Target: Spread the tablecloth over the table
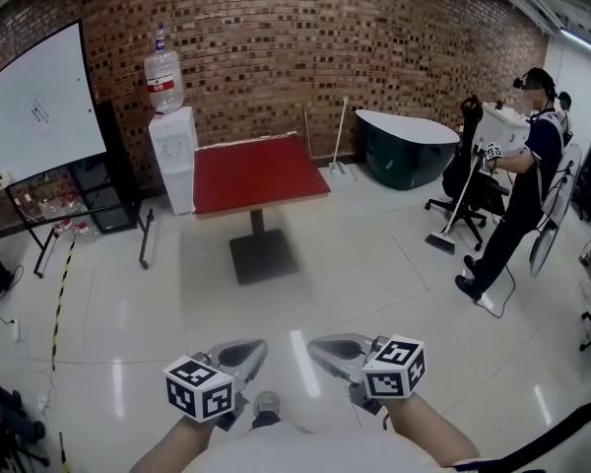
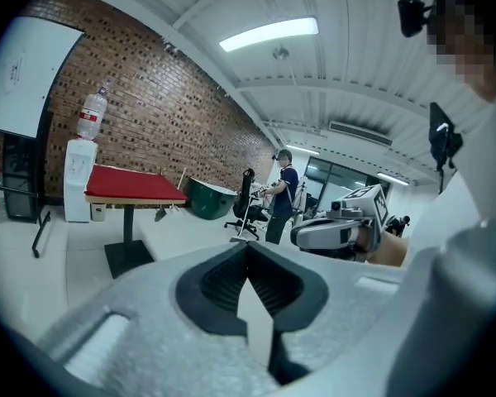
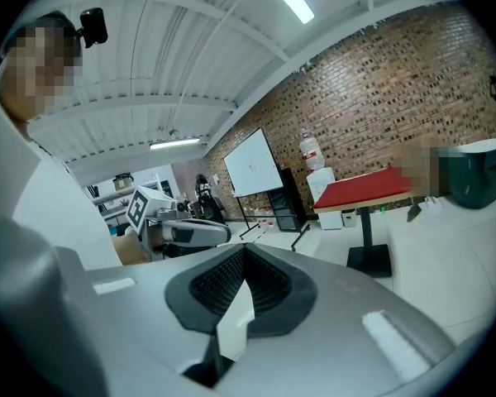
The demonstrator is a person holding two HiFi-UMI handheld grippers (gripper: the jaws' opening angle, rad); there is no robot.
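Shows the red tablecloth (image 1: 256, 172) lying flat on the table (image 1: 261, 256), well across the floor from both hands. Holds nothing in the left tongs (image 1: 241, 355) or the right tongs (image 1: 333, 347) (both pressed fully together). Risks pulling the cloth askew if pinched at one edge only, or sliding it off the top; might also clip the water cooler (image 1: 173, 156) just beside the table.

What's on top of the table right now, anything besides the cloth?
A red tablecloth lies flat over the top of the table, and nothing else shows on it. Only the pale front edge of the tabletop is visible; the rest of its surface is covered by the cloth.
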